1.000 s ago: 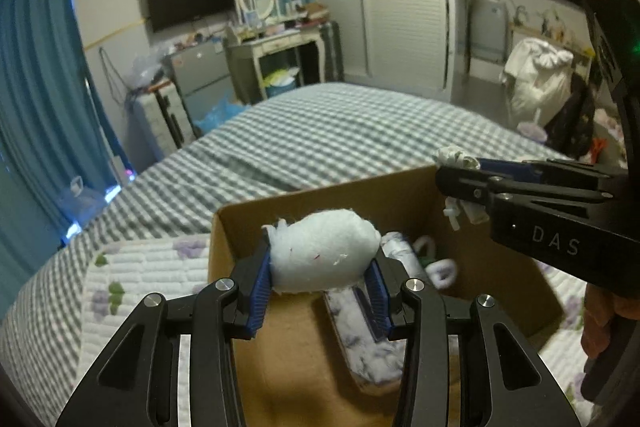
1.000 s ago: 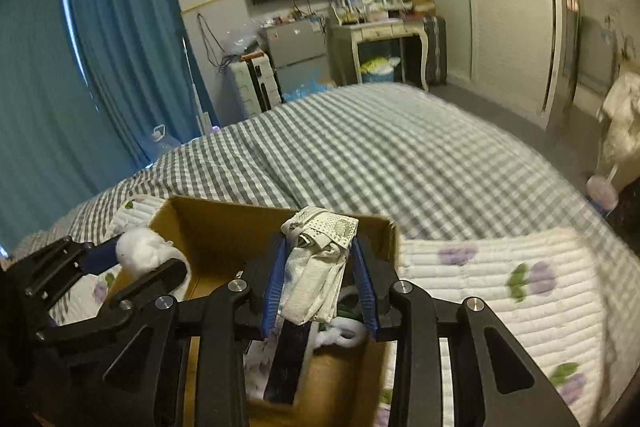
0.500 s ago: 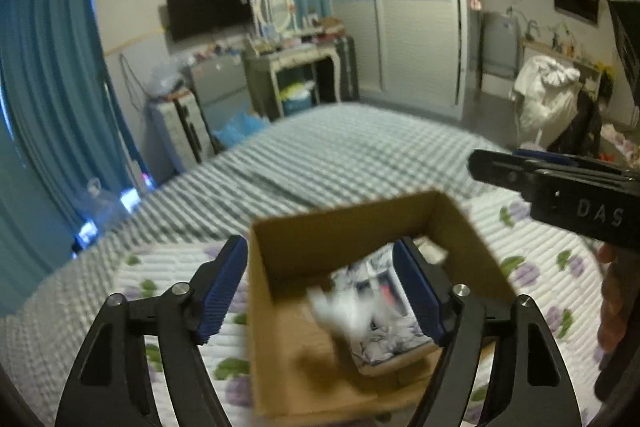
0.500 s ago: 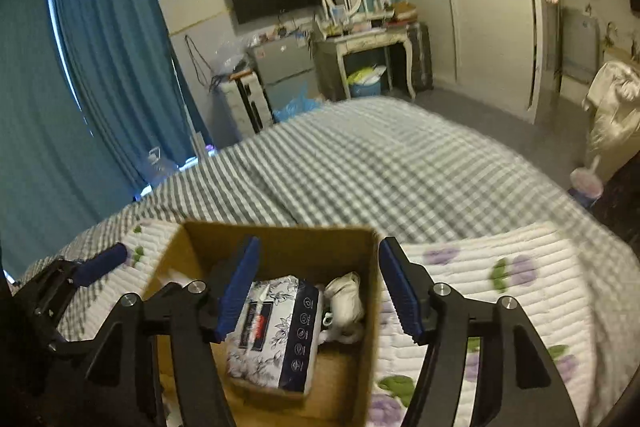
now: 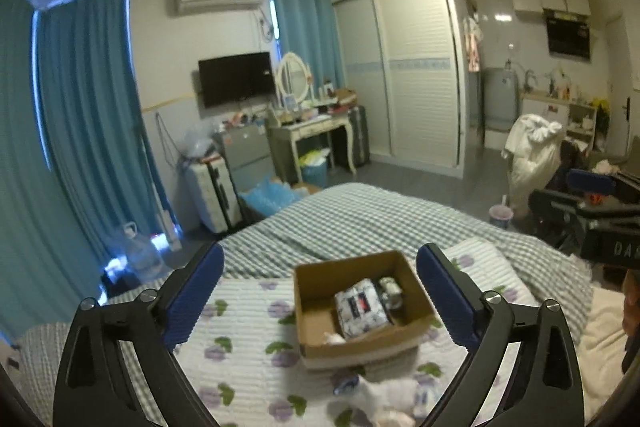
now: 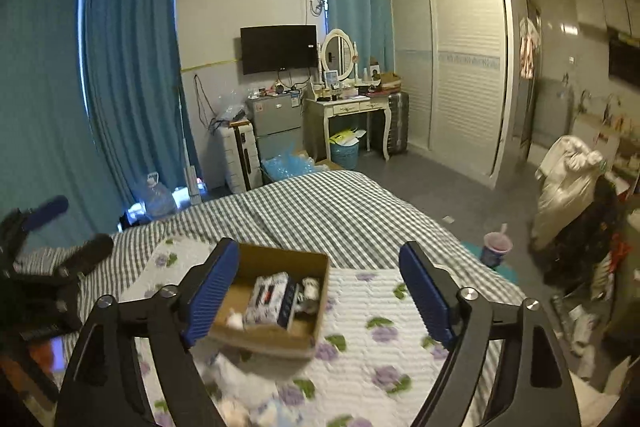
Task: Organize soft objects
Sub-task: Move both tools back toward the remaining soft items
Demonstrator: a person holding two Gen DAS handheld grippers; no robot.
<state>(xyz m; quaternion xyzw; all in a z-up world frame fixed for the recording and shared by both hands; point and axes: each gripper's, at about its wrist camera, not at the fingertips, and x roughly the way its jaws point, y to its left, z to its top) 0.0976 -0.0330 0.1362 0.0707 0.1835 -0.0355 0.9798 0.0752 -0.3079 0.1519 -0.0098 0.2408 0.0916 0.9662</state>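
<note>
Both grippers are now hanging high above the cardboard box [image 5: 362, 315], where 1 second ago they were down at it, each clamped on a soft white item. On the left gripper [image 5: 320, 297] and on the right gripper [image 6: 318, 293] the jaws have just been opening and are standing wide with nothing between the blue pads. That box is sitting on the floral quilt [image 5: 244, 355] on the checked bed [image 6: 320, 211], holding a patterned tissue pack [image 5: 360, 309] and small white soft items. More soft items [image 5: 384, 399] are lying blurred on the quilt just in front of the box.
</note>
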